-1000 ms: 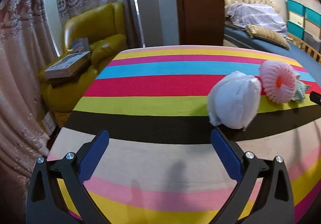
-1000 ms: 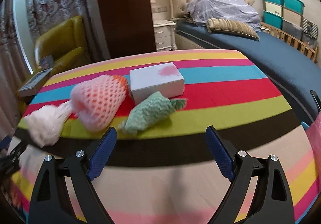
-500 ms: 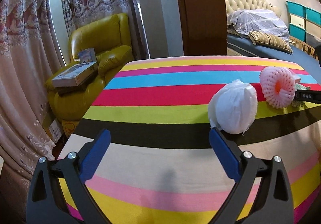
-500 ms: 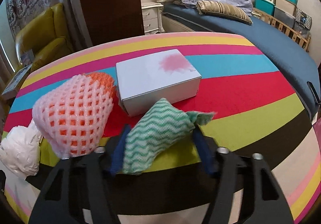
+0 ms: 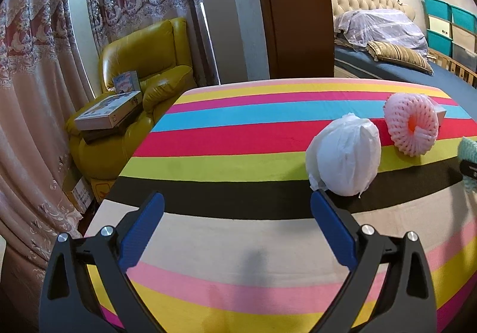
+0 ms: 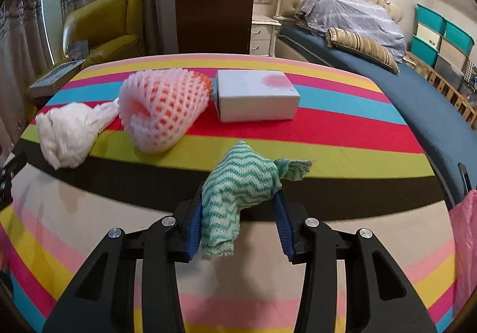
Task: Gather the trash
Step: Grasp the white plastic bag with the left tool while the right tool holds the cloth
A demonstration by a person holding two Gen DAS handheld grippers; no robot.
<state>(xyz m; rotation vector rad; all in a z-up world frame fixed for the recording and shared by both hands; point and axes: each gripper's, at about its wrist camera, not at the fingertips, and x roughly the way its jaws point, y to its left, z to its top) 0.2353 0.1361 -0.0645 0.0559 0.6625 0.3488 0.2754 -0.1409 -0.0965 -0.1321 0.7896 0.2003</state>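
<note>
Green cloth: I am closing my right gripper (image 6: 238, 221) on the cloth (image 6: 238, 183), a crumpled green-and-white wad; both blue pads are pressing its sides and its tail is hanging below them, just above the black stripe of the table (image 6: 342, 124).
Right gripper: its jaws are closing at this moment, with the cloth between them.
Left gripper: I am holding my left gripper (image 5: 237, 228) wide open and empty over the pale stripe, with the white bag (image 5: 342, 158) lying just past its right pad, not between the pads.
Progress: I am judging the job as barely begun; the cloth is the first piece in hand and nothing is looking binned yet.
Left to do: I am still needing to carry the cloth to a bin, which neither view is showing plainly, and then clear the rest.
Pink plastic: something pink (image 6: 463, 243) is hanging at the right edge of the right view; I cannot tell whether it is a trash bag.
Count, cloth: one, in my right gripper.
Count, white bag: one, on the table.
Count, foam net: one pink net (image 6: 164, 112) with an orange core, touching the bag's twisted end.
Count, box: one white box (image 6: 256, 95), just beside the net.
Count, grippers: two.
</note>
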